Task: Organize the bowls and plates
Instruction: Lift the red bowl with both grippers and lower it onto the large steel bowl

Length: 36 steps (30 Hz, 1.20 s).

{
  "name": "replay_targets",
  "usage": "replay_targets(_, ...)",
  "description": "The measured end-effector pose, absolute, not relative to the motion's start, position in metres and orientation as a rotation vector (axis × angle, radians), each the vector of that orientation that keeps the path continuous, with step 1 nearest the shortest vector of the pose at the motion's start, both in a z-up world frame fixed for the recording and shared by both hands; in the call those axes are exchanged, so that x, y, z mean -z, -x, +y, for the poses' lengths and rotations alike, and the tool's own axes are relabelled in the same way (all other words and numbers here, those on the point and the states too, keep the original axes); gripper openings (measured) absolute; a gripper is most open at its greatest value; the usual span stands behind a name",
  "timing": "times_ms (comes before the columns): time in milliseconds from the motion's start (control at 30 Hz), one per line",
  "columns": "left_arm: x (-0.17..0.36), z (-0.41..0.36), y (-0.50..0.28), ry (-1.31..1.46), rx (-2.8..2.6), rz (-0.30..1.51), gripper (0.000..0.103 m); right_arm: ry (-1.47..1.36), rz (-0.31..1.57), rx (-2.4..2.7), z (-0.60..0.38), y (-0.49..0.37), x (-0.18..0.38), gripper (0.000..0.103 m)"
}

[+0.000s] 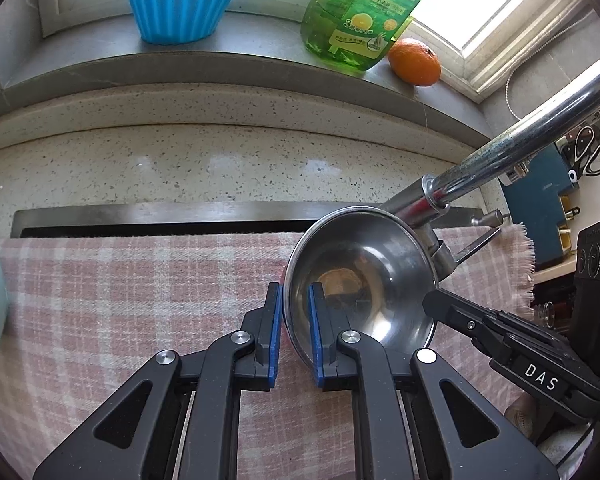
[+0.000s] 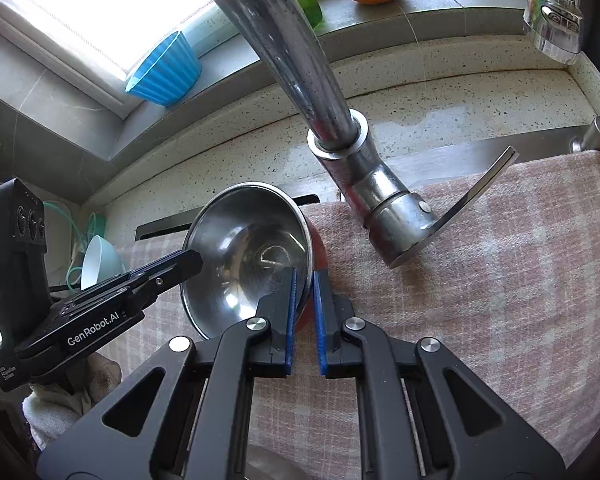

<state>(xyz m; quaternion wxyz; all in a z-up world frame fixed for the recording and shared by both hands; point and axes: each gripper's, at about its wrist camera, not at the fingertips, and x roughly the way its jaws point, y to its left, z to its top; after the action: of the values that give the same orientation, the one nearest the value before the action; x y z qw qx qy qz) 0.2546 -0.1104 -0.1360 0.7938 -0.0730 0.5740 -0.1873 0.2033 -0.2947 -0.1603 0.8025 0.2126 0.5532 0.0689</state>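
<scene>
At the bottom centre of each wrist view, the left gripper (image 1: 294, 294) and the right gripper (image 2: 304, 280) are each pinched tight on opposite sides of the thin rim of the steel bowl (image 1: 364, 276), which sits tilted at mid-frame over the pink checked cloth (image 1: 140, 288). The bowl looks light, rigid and not fragile, but its polished wall is probably slippery, so the rim is the sensible hold. Behind it rises the faucet (image 2: 300, 80), close enough to knock.
</scene>
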Motion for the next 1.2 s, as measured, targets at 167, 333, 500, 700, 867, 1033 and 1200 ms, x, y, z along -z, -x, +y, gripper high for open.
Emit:
replay_targets(167,0.118,-0.106,-0.242,0.163,0.411,1.203,0.011,-0.433,1.169,-0.164,-0.292,-0.192,0.141,0.009)
replay_targets(333,0.092,-0.099,-0.224,0.17,0.422,1.157,0.011,-0.422,1.135,-0.186,-0.288,-0.175,0.115,0.009)
replay_targets(500,0.069,-0.091,-0.199,0.168,0.434,1.115,0.011,-0.403,1.109,-0.219,-0.281,-0.153,0.092,0.009)
replay_targets(700,0.051,-0.081,-0.168,0.16,0.442,1.081,0.011,-0.391,1.081,-0.257,-0.271,-0.121,0.072,0.009)
replay_targets(867,0.044,-0.076,-0.145,0.155,0.453,1.069,0.011,-0.391,1.072,-0.281,-0.267,-0.094,0.065,0.009)
replay_targets(1033,0.045,-0.072,-0.122,0.161,0.469,1.075,0.011,-0.394,1.083,-0.3,-0.264,-0.068,0.066,0.009)
replay_targets(1200,0.056,-0.071,-0.101,0.173,0.477,1.104,0.011,-0.377,1.103,-0.294,-0.259,-0.045,0.074,0.009)
